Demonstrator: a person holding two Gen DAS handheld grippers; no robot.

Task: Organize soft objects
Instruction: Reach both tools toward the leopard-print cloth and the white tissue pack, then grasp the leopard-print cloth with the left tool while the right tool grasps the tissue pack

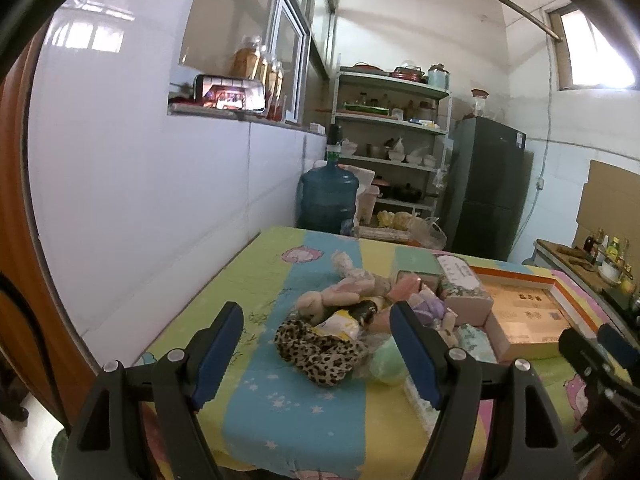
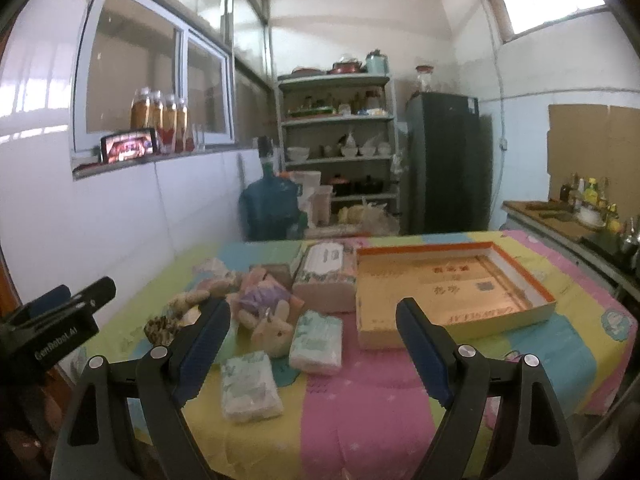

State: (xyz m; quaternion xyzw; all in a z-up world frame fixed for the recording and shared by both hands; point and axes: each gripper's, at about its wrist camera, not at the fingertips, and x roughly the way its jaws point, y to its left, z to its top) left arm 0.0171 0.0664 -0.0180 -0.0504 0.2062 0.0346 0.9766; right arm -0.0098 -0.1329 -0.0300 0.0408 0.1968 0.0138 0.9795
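A pile of soft things lies mid-table: a leopard-print cloth [image 1: 320, 350], plush toys [image 1: 352, 292], a small bunny plush [image 2: 276, 330], a purple soft item [image 2: 262, 296] and two tissue packs [image 2: 318, 342] [image 2: 250, 386]. An open orange-rimmed box [image 2: 452, 288] lies to their right, empty. My left gripper [image 1: 316, 316] is open and empty, above the near table edge, facing the leopard cloth. My right gripper [image 2: 314, 316] is open and empty, above the near edge, facing the tissue packs and box.
A floral tissue box [image 2: 326, 276] stands behind the pile beside the orange box. The table has a striped pastel cloth [image 2: 360, 408]. A white wall runs along the left. A water jug [image 1: 328, 196], shelves [image 2: 340, 140] and a fridge [image 2: 444, 160] stand beyond.
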